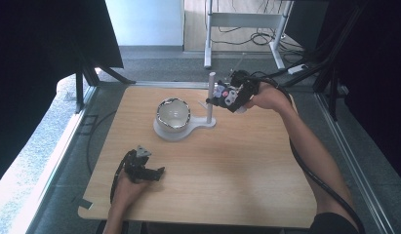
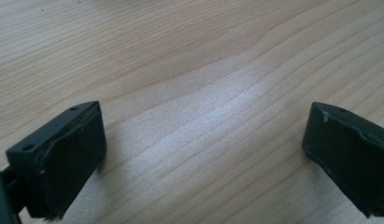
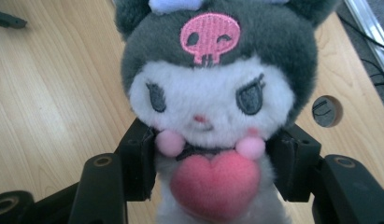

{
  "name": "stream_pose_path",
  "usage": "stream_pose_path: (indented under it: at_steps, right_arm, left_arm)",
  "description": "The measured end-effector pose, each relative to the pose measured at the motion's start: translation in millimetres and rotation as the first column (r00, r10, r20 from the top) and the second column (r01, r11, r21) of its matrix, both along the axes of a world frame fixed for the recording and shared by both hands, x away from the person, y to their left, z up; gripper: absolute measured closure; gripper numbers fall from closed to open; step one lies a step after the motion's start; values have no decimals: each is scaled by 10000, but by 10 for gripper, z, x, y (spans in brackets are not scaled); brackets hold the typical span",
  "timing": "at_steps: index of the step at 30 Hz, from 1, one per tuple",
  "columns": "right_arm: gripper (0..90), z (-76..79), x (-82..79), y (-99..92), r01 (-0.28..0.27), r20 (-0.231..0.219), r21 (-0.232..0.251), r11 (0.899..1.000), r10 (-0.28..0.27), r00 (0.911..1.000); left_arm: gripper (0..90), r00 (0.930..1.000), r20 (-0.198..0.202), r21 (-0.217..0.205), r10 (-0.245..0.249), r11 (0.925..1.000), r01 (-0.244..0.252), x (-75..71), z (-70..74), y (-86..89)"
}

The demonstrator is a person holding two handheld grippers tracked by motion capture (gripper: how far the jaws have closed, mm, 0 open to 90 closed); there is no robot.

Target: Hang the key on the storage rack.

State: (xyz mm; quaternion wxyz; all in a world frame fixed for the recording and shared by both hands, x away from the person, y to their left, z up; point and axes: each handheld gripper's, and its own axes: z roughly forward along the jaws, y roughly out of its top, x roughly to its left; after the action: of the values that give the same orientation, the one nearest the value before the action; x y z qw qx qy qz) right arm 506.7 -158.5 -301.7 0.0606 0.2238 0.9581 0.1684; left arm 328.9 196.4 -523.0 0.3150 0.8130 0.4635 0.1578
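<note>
My right gripper (image 1: pixel 226 99) is shut on a plush toy (image 3: pixel 208 107), a doll with a dark grey hood, a pink skull patch, a white face and a pink heart at its chest. Its jaws squeeze the toy's body from both sides. In the high view the plush toy (image 1: pixel 227 95) hangs above the table's far side, right beside the white upright post (image 1: pixel 211 95) of a stand. My left gripper (image 1: pixel 156 171) rests near the table's front left, jaws wide apart. In the left gripper view its fingertips (image 2: pixel 63 154) frame bare wood with nothing between them.
A shiny bowl (image 1: pixel 173 113) sits on the round white base (image 1: pixel 174 131) of the stand, left of the post. The wooden table (image 1: pixel 227 170) has a cable hole (image 3: pixel 326 111) near its far edge. A black cable trails along my right forearm. Desk legs and floor cables lie beyond.
</note>
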Motion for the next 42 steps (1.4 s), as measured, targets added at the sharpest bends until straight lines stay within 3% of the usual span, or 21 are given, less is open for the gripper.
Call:
stream_pose_path:
  at_steps: [10,21,27,35,42]
  right_arm:
    - [405,-275,14,11,-73,-352,-222,9997,66,9994]
    - [349,-559,65,7,-18,-436,-107,9999,13,9990]
    - [268,-603,60,-20,108,-379,-128,9999,-113,9992]
    - [148,-602,23,-58,117,112,11,9999,-117,9999]
    - [123,-600,-94,-92,145,437,191,9997,-154,9989]
  left_arm:
    - [0,10000,29,6,10,10000,-10,1,-1,-1]
    - [0,10000,44,-12,12,10000,-12,2,-3,-1]
    - [0,10000,40,-12,9,10000,-9,2,-2,-1]
    - [0,10000,42,-7,15,10000,-15,1,-2,-1]
    - [0,10000,42,-8,14,10000,-14,2,-2,-1]
